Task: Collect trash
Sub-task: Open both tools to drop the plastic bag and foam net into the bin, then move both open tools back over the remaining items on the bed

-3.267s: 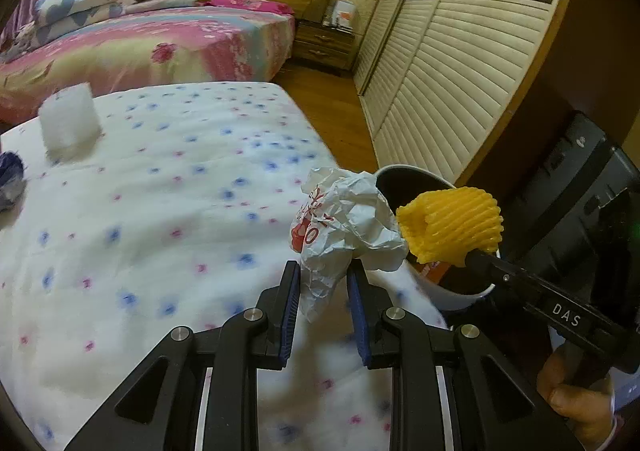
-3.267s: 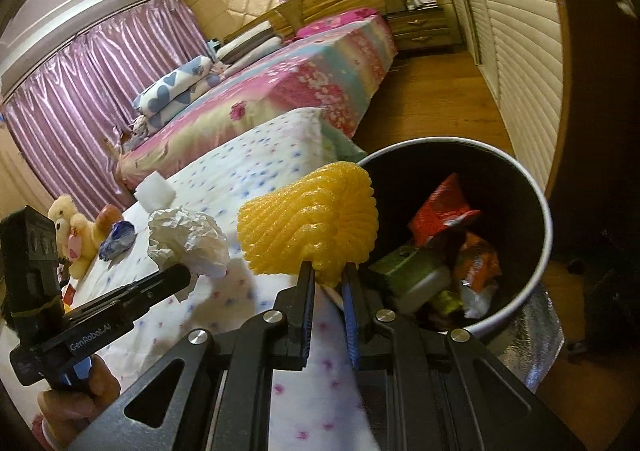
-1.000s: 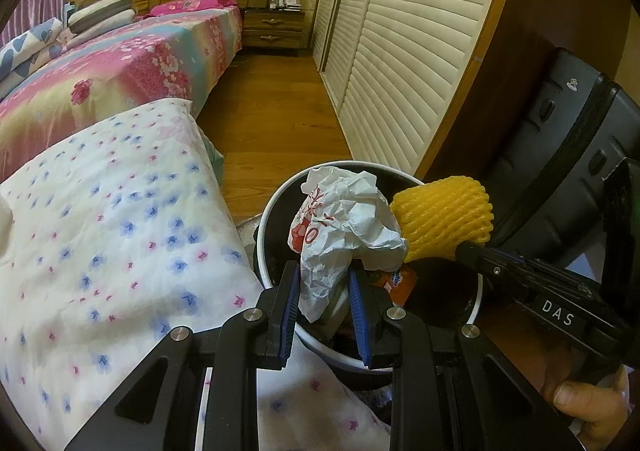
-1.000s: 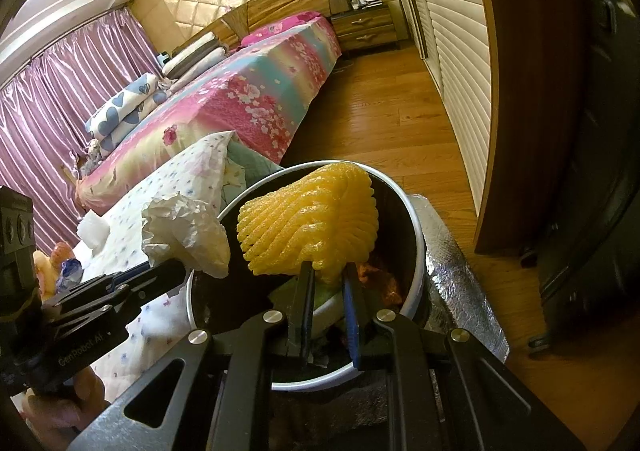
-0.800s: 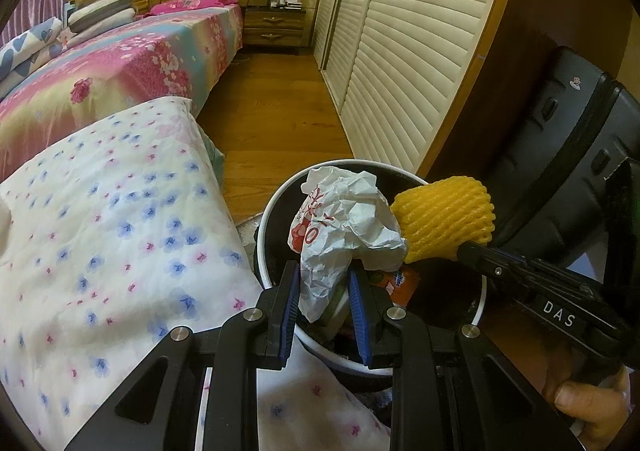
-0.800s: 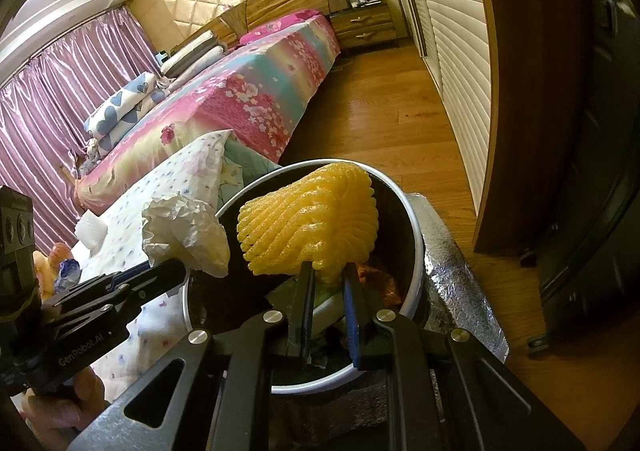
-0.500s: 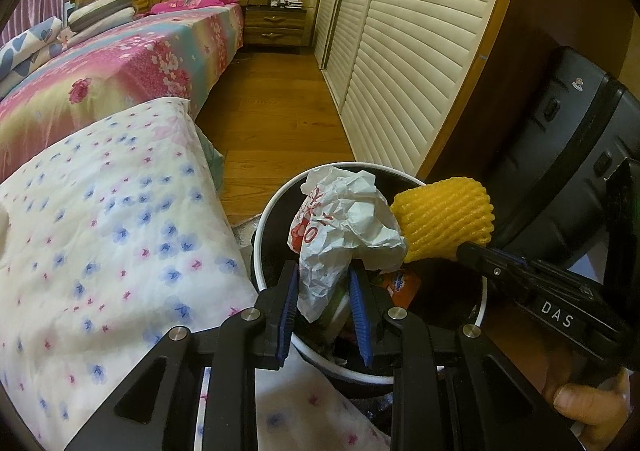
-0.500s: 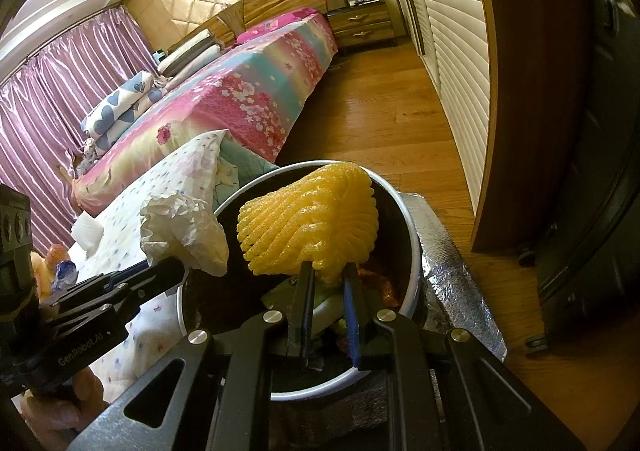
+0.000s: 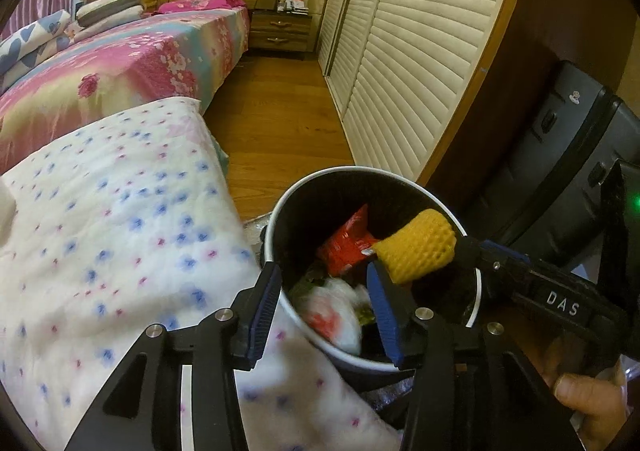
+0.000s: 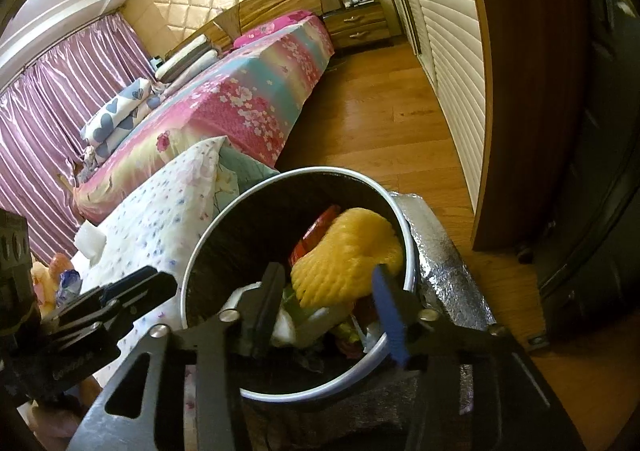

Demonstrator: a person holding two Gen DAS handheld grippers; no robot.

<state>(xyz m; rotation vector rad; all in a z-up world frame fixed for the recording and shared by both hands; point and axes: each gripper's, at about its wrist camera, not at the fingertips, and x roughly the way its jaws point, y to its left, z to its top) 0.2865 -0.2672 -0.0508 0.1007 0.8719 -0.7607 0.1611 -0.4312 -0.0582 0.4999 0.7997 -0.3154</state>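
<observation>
Trash bin (image 9: 276, 219), black with a pale rim, stands on the wood floor just beside the near corner of the flower-print quilt (image 9: 120, 219), and holds most of what the task concerns.

Findings:
- Left gripper (image 9: 324, 315): jaws spread wide over the bin mouth, nothing between them. A crumpled white wrapper (image 9: 336, 315) with red print shows blurred below the jaws, inside the bin; judged just released and dropping or settling.
- Right gripper (image 10: 328, 307): jaws apart in its own view. The yellow foam net (image 10: 348, 255) sits between and beyond the fingers, inside the bin rim. In the left view it appears close against the gripper's tip; whether a finger touches it cannot be told, but no clamping is evident.
- Bin contents: red packet (image 9: 348, 247) and mixed wrappers under the two new pieces.

Outstanding:
- White block (image 10: 90, 243) lies on the far left part of the quilt.
- Small blue-and-white crumpled item (image 10: 70, 285) lies near it at the quilt's left edge, beside soft toys (image 10: 44, 275); too small to identify.

Assessment: two pieces are deposited or nearly so. At least one, probably two, pieces remain on the quilt, well apart from the bin. Task judged more than half done, not complete.
</observation>
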